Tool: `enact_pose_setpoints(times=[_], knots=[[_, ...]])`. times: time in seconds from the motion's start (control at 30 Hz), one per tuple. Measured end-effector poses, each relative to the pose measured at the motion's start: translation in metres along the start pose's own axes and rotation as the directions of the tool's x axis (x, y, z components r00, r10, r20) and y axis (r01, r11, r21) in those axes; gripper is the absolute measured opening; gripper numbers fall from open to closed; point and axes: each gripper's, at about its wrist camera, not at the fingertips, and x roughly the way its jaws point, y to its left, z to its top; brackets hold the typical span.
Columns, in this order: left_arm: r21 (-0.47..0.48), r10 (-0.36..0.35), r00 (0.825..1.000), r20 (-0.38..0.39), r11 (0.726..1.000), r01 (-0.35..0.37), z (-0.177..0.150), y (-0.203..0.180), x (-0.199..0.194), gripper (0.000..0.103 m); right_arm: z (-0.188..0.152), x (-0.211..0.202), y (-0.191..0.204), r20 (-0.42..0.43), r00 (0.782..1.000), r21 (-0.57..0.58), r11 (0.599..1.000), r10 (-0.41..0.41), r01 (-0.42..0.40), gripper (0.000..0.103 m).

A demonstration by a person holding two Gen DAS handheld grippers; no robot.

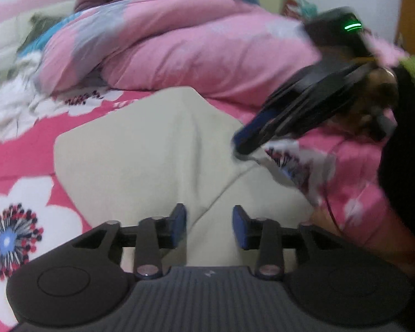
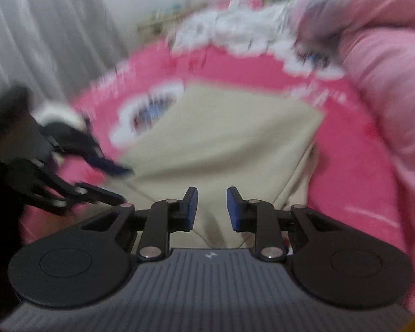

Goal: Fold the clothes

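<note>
A beige garment point(image 1: 152, 149) lies partly folded on a pink floral bedsheet point(image 1: 19, 166); it also shows in the right wrist view point(image 2: 221, 138). My left gripper point(image 1: 209, 227) is open and empty just above the garment's near part. My right gripper point(image 2: 212, 207) is open and empty over the garment's near edge. In the left wrist view the right gripper point(image 1: 239, 145) hangs over the garment's right edge. In the right wrist view the left gripper point(image 2: 116, 177) is at the garment's left edge. The right wrist view is blurred.
A bunched pink duvet point(image 1: 196, 44) lies along the far side of the bed, also in the right wrist view point(image 2: 381, 55). White patterned fabric point(image 1: 11, 110) lies at the far left. A grey curtain point(image 2: 41, 36) hangs beyond the bed.
</note>
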Motion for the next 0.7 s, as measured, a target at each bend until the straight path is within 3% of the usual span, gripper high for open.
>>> enact_pose_setpoints(times=[0.1, 0.17, 0.3, 0.33, 0.4, 0.47, 0.5, 0.53, 0.57, 0.63, 0.7], knots=[[0.007, 0.003, 1.000, -0.004, 1.000, -0.003, 0.001, -0.002, -0.001, 0.041, -0.005, 0.025, -0.007, -0.071, 0.996, 0.011, 0.999, -0.046, 0.047, 0.018], [-0.030, -0.005, 1.000, 0.025, 1.000, 0.006, 0.003, 0.005, -0.013, 0.040, 0.007, 0.008, -0.012, -0.039, 0.999, 0.075, 0.997, -0.033, 0.035, 0.018], [-0.195, 0.023, 0.997, 0.080, 0.981, -0.007, 0.003, 0.036, -0.028, 0.042, 0.024, -0.025, -0.051, 0.115, 0.991, 0.290, 0.956, -0.071, 0.035, 0.037], [-0.241, 0.037, 0.996, 0.082, 0.970, -0.016, 0.003, 0.045, -0.027, 0.043, 0.027, -0.024, -0.064, 0.126, 0.987, 0.340, 0.939, -0.098, 0.050, 0.045], [-0.300, 0.065, 0.995, 0.073, 0.953, -0.041, 0.001, 0.058, -0.022, 0.043, 0.032, -0.015, -0.082, 0.119, 0.986, 0.411, 0.910, -0.114, 0.055, 0.051], [-0.346, 0.083, 0.995, 0.061, 0.936, -0.057, -0.001, 0.067, -0.017, 0.044, 0.031, 0.004, -0.096, 0.101, 0.991, 0.483, 0.875, -0.089, 0.029, 0.052], [-0.366, 0.079, 0.995, 0.058, 0.929, -0.052, -0.002, 0.070, -0.015, 0.044, 0.027, 0.014, -0.101, 0.086, 0.994, 0.526, 0.850, -0.061, 0.006, 0.049], [-0.380, 0.076, 0.995, 0.057, 0.924, -0.048, -0.003, 0.073, -0.015, 0.044, 0.022, 0.023, -0.106, 0.084, 0.996, 0.576, 0.817, -0.018, -0.034, 0.023], [-0.390, 0.075, 0.995, 0.058, 0.919, -0.047, -0.004, 0.074, -0.016, 0.046, 0.018, 0.028, -0.111, 0.107, 0.994, 0.625, 0.774, 0.037, -0.096, 0.015], [-0.410, 0.075, 0.995, 0.060, 0.911, -0.044, -0.005, 0.077, -0.018, 0.048, 0.014, 0.023, -0.106, 0.213, 0.969, 0.634, 0.737, 0.124, -0.234, 0.010], [-0.426, 0.070, 0.996, 0.060, 0.904, -0.038, -0.006, 0.080, -0.016, 0.049, 0.009, 0.018, -0.106, 0.315, 0.929, 0.619, 0.701, 0.194, -0.355, 0.009]])
